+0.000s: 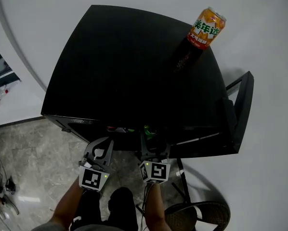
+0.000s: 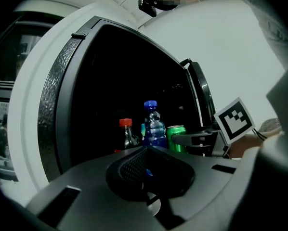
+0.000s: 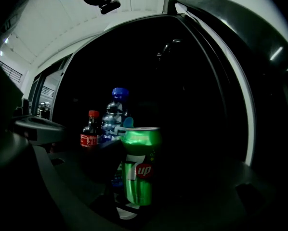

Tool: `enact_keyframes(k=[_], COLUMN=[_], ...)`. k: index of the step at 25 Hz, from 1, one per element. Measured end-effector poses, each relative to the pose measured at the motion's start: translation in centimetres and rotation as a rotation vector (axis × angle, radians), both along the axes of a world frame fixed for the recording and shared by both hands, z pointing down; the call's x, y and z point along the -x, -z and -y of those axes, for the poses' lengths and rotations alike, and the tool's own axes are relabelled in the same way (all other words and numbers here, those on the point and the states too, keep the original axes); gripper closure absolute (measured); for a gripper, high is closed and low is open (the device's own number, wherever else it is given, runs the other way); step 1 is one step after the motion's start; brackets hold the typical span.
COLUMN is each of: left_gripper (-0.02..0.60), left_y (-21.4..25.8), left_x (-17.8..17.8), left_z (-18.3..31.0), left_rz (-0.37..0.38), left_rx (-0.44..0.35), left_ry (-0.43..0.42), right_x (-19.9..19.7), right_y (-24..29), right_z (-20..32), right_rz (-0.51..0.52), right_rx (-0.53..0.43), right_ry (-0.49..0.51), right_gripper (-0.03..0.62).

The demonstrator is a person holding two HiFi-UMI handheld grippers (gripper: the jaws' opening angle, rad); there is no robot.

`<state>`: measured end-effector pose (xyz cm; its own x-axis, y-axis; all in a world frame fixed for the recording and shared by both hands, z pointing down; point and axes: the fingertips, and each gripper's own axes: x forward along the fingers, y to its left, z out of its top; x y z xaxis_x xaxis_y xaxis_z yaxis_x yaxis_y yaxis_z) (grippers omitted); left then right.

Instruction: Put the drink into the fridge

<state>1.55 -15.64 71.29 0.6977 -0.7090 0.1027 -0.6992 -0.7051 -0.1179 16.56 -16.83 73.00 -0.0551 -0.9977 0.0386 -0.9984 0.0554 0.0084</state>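
The green 7up can (image 3: 140, 165) stands upright between the jaws of the right gripper (image 1: 152, 141), which are clenched on its sides, the logo facing the camera and the rim level. In the head view its top shows right at the front edge of the black fridge (image 1: 124, 71), so it looks to be at the mouth of the cavity and not yet resting on a shelf.

Past the jaws, deeper in and off to their left, stand a red-capped cola bottle (image 3: 90, 134) and a blue-capped bottle (image 3: 116, 114). The space straight ahead of the can and to its right is dark, and I cannot tell what is there.

The door (image 1: 242, 109) is swung wide open. The grasp and the carry seem done. Moving in, setting down and letting go remain.

The left gripper (image 1: 103, 146) hangs just beside the right one, jaws clenched on nothing. An orange can (image 1: 207, 28) sits on the fridge top.
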Motion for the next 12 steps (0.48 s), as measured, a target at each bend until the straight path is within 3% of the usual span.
enact_keyframes(k=[12], left_gripper=[0.577], left_y=[0.0], left_x=[0.0], left_z=[0.5], left_rz=[0.023], left_rx=[-0.023], left_ry=[-0.005], right_x=[-0.5], right_y=[-1.0], right_z=[2.1], right_rz=[-0.009], right_rx=[-0.010], right_ry=[-0.022], right_gripper=[0.296])
